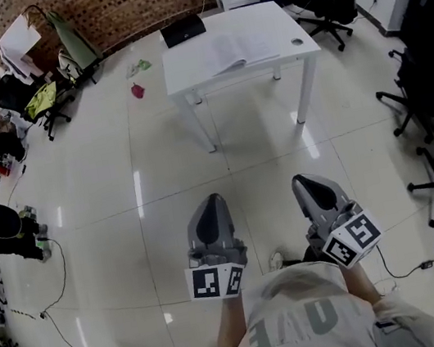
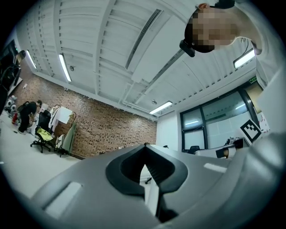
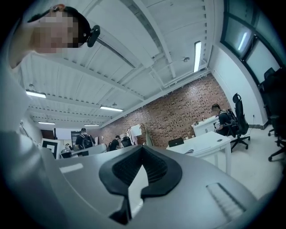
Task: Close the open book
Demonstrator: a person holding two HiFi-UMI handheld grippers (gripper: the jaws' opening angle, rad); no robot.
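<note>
The open book (image 1: 233, 53) lay flat on the white bench (image 1: 191, 73), well apart from both grippers. The left gripper (image 1: 211, 203) and right gripper (image 1: 305, 182) hung near the person's body, fingers (image 3: 156, 167) pressed together and empty. The step called for a square approach first, then sliding one gripper under a cover edge.

The left gripper (image 2: 145, 147) pointed slightly upward, its jaws met at the tips with nothing between them. Beyond it ran a brick wall (image 2: 105, 129), with strip lights (image 2: 65, 67) on the white ceiling and big windows (image 2: 214, 123) at right.
</note>
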